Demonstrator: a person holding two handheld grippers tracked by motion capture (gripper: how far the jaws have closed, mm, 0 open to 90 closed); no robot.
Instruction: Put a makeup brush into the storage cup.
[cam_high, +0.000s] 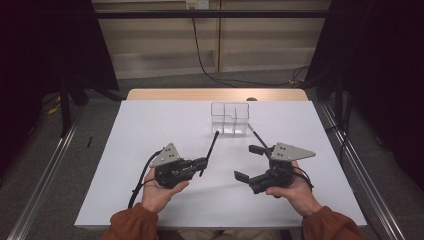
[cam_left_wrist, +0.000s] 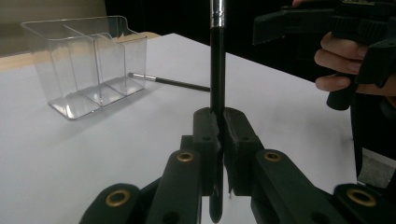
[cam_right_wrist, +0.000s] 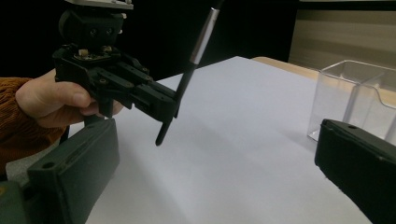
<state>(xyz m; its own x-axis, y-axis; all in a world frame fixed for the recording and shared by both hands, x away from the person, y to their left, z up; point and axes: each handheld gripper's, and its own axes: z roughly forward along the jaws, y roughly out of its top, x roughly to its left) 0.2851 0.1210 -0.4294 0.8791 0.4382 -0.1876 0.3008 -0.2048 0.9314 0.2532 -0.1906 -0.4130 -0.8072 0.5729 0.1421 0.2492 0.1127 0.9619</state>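
Observation:
My left gripper (cam_high: 202, 162) is shut on the handle of a thin black brush (cam_high: 210, 148) with a silver ferrule. The brush slants up and away toward a clear three-compartment holder (cam_high: 230, 119). In the left gripper view the jaws (cam_left_wrist: 219, 126) pinch the handle (cam_left_wrist: 217, 70) low down, and its tip runs off the top edge. A second black brush (cam_high: 257, 136) lies flat on the table by the holder's right corner. My right gripper (cam_high: 250, 162) is held open with nothing between its jaws, a short way right of the left one.
The white table top (cam_high: 150, 130) has a wooden strip along its far edge. A person's hands in orange sleeves (cam_high: 127, 225) hold both grippers near the front edge. Dark curtains and metal rails flank the table.

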